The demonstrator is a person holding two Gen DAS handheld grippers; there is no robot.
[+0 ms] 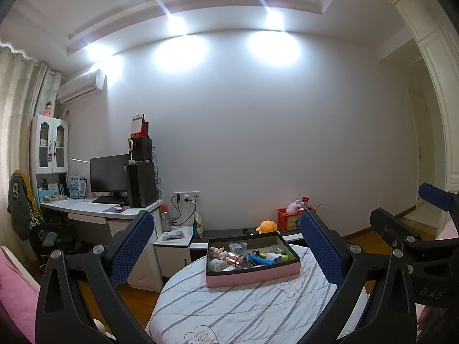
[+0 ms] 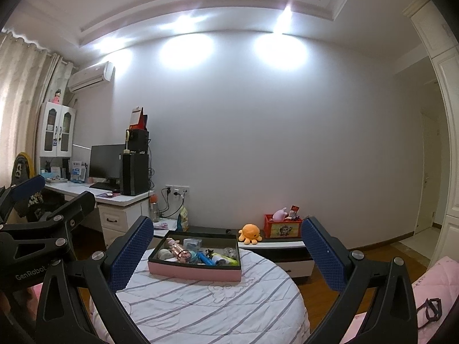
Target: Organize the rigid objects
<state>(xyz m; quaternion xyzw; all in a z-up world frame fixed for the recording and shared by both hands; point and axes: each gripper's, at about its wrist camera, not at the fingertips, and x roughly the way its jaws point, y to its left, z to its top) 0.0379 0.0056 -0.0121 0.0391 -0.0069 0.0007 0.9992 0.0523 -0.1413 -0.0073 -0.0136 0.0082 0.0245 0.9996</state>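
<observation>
While both grippers, left point(image 1: 226, 246) and right point(image 2: 226, 252), hang spread wide and empty, the pink box point(image 1: 252, 276) ahead awaits sorting.

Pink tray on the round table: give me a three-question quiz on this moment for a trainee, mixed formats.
1. True or false: the left gripper is shut on an item from the pink tray.
2. Multiple choice: where does the orange plush octopus sit? A) inside the tray B) on the low cabinet behind the table C) on the desk
3. Fill in: the tray rests on a round table covered by a ______ cloth.

Key: 1 false, both the left and the right gripper are open and short of the tray, holding nothing; 2 B; 3 striped.
</observation>
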